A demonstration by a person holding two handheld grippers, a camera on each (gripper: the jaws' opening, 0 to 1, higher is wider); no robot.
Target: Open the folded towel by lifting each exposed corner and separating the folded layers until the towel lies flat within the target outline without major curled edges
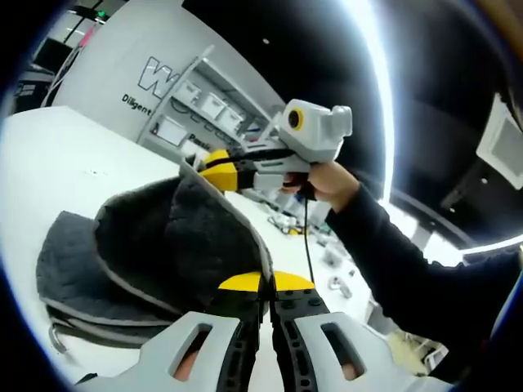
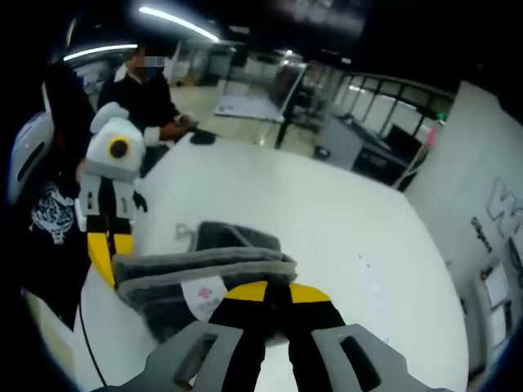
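Note:
A dark grey towel [image 1: 163,237] with a paler hem is raised off the white table [image 1: 73,163], its folds hanging loose. My left gripper [image 1: 261,284] is shut on its near edge. My right gripper [image 1: 214,167], held by a hand, pinches the towel's far upper corner. In the right gripper view the towel [image 2: 204,265] stretches as a layered band with a white label; my right gripper [image 2: 268,291] is shut on its edge. The left gripper [image 2: 109,253] clamps the band's left end above the table [image 2: 327,212].
Shelves with white boxes [image 1: 204,102] stand against a lettered wall beyond the table. Small items [image 1: 286,224] lie on the table's far part. A person [image 2: 147,94] sits at the table's far side, beside a dark object [image 2: 200,137]. Desks and windows fill the background.

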